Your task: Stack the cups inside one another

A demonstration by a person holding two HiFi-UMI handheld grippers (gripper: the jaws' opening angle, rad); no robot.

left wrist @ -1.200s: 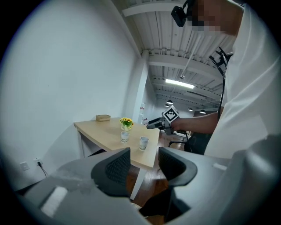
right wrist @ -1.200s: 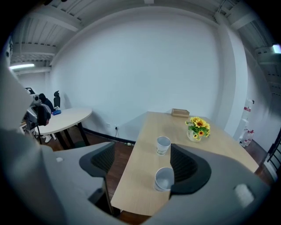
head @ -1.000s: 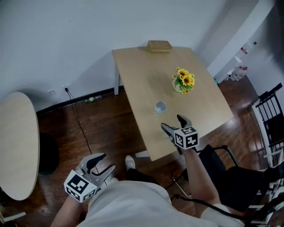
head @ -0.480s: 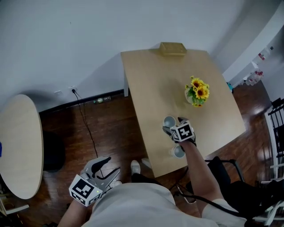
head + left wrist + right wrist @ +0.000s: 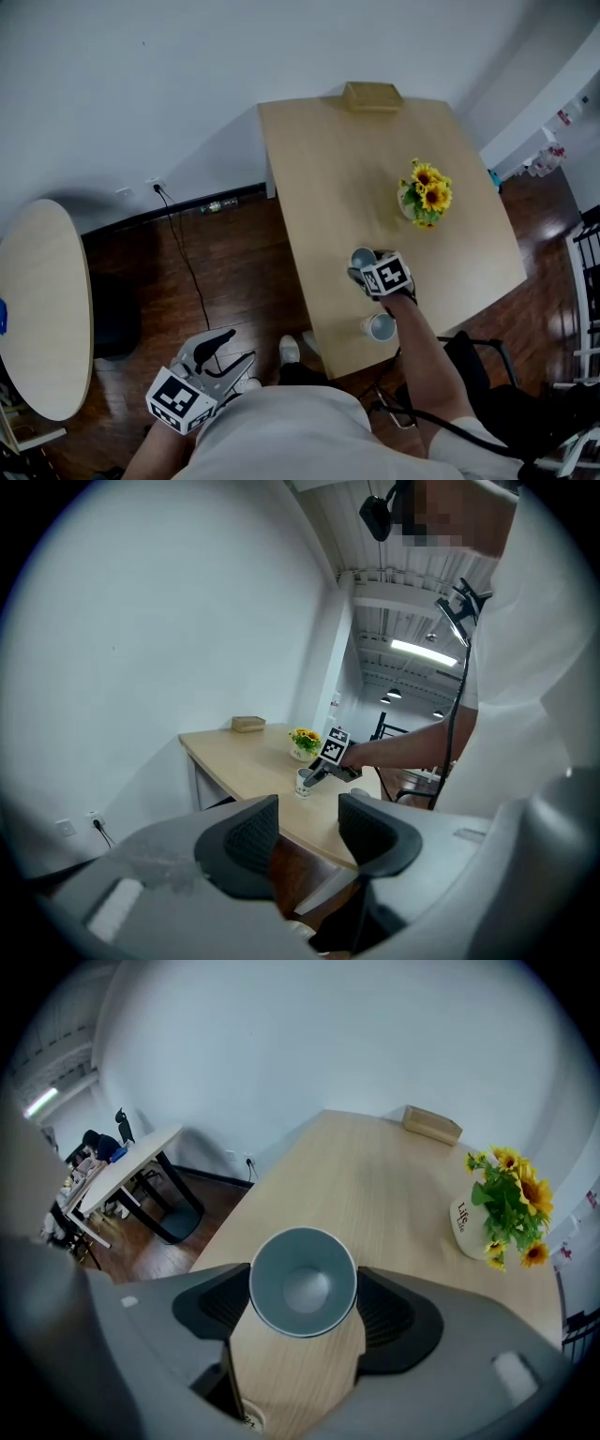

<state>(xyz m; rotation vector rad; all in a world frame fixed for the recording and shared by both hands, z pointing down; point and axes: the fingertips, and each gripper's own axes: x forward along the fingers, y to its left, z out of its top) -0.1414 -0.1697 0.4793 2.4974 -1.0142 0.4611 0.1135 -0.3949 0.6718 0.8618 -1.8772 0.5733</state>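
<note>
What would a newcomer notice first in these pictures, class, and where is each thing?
The right tongs clasp a grey cup standing on the wooden table, toward its left edge. A pot of sunflowers brightens the table's right side, and a second cup waits by the near edge.

In your head view, the marker cube (image 5: 386, 277) of your right claw (image 5: 366, 265) covers part of the grey cup (image 5: 360, 255) between its jaws. The right gripper view shows the second cup (image 5: 249, 1420) only as a rim sliver. The round table (image 5: 37, 309) runs off-frame.
</note>
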